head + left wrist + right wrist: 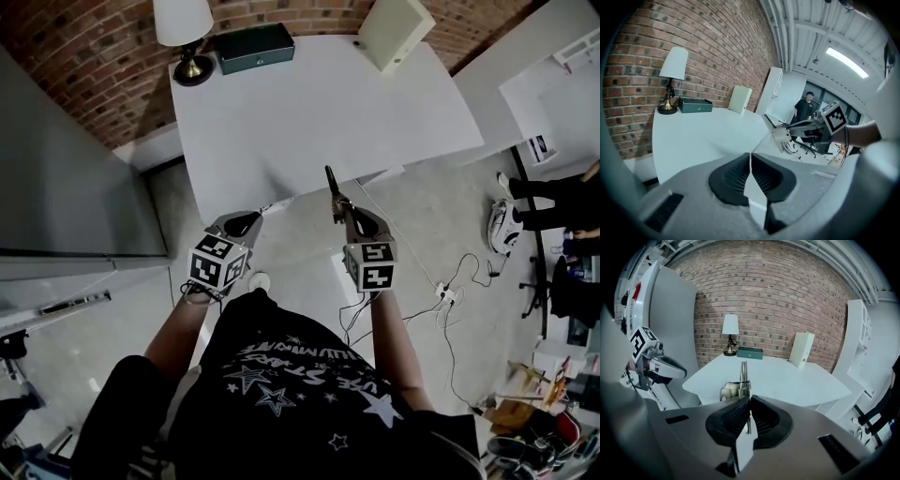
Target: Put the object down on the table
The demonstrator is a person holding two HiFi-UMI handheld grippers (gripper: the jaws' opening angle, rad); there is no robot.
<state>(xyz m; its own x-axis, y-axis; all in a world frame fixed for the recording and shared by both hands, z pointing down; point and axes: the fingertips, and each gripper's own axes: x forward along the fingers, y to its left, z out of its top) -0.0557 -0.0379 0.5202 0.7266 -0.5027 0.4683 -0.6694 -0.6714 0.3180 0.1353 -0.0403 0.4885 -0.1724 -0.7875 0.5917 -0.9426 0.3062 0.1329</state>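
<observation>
Tool: thin metal tool (743, 374), judged stiff, light and slick; it points to 12 o'clock, with its tip near the table (319, 103) edge.
Right gripper (749, 417): clamped on the tool's lower end.
Left gripper (750, 171): closed, empty, at 9 o'clock.
Hold: the lower end suits; lay it flat.

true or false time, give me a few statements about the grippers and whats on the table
1. The right gripper is shut on a metal tool. True.
2. The metal tool already lies on the table. False: it is held in the air, clamped between the right gripper's fingers.
3. A lamp stands on the table beside a green box. True.
4. The left gripper is carrying the green box. False: its fingers are together with nothing between them, and the box sits at the far side of the table.
</observation>
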